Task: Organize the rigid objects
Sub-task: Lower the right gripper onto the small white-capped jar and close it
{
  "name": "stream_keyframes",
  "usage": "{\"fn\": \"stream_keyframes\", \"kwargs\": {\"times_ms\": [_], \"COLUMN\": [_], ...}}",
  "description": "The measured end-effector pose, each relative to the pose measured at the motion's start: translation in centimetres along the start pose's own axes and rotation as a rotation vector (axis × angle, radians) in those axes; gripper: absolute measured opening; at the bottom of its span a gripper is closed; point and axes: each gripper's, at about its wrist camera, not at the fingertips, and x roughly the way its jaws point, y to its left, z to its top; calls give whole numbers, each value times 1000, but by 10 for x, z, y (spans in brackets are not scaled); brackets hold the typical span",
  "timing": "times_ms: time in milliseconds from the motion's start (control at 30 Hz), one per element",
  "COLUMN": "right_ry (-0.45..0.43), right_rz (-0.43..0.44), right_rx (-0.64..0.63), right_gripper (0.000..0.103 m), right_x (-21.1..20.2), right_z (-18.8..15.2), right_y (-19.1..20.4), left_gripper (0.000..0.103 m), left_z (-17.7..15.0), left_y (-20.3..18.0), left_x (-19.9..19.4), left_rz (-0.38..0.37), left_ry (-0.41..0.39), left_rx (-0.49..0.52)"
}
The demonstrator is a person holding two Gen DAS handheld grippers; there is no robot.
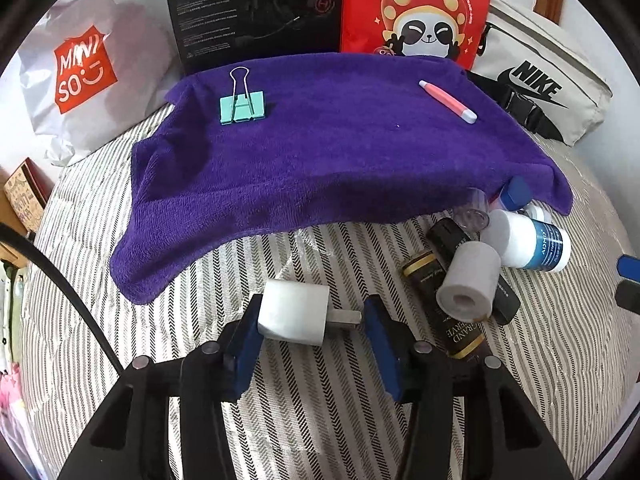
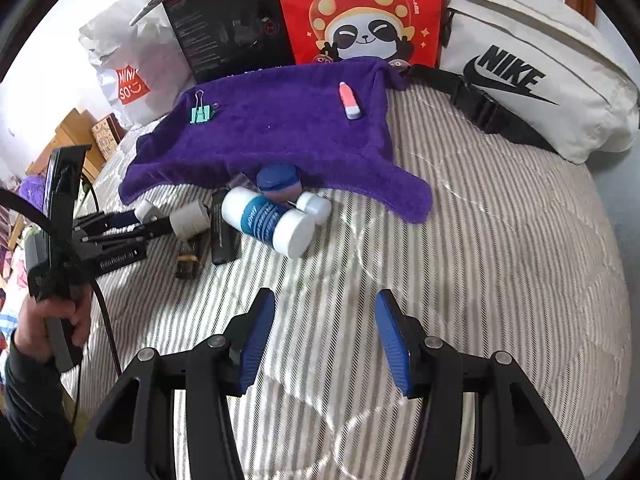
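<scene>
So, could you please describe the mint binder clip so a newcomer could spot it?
Find the purple towel spread over the striped bedding. The binder clip lies alone near its far left corner, mint green with silver wire handles, unlike the pink pen near the far right corner.

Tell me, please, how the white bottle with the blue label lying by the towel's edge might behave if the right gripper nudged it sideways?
The white bottle lies on its side and is round, so it would probably roll. The striped bedcover looks soft, which may slow it. Its plastic looks smooth, so open pads could slip. A smaller white bottle touches it and might shift too.

Striped bedcover below a white wall, wooden furniture beside.
</scene>
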Motion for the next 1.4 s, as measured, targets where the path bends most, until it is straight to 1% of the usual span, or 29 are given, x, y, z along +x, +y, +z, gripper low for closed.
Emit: {"fn": "stream_keyframes", "kwargs": {"times_ms": [67, 167, 267, 400, 500, 600, 733, 867, 1067, 1233, 1400], "right_ry": [-2, -10, -21, -47, -27, -19, -2, 7, 23, 21, 19], "right_rz": [3, 1, -2, -23, -46, -77, -45, -72, -71, -19, 62], "right_rx": [-4, -25, -18, -21, -35, -43, -58, -95, -144, -139, -143], "right_gripper": [52, 52, 52, 52, 51, 51, 50, 48, 48, 48, 48], "right_x": [5, 12, 18, 26, 41, 53, 65, 70, 73, 78, 83], "right_z": [6, 14, 24, 37, 46, 47, 48, 49, 46, 50, 53], "right_y": [3, 9, 7, -3, -13, -20, -22, -17, -10, -10, -4], "left_gripper": [43, 43, 43, 43, 44, 44, 44, 44, 44, 44, 44], "left_z": [-2, -8, -17, -25, -27, -29, -29, -30, -30, -29, -29], "left_y": [3, 9, 21, 25, 24, 24, 24, 24, 23, 23, 23], "left_x": [-2, -6, -11, -14, -14, -15, -14, -15, -14, -14, -14], "left_rz": [-3, 2, 5, -1, 14, 17, 17, 20, 24, 24, 23], "left_ry": [3, 25, 25, -8, -27, -43, -55, -56, -52, -47, -46], "left_rx": [-2, 2, -15, -18, -26, -36, -36, -35, -37, -31, -29]}}
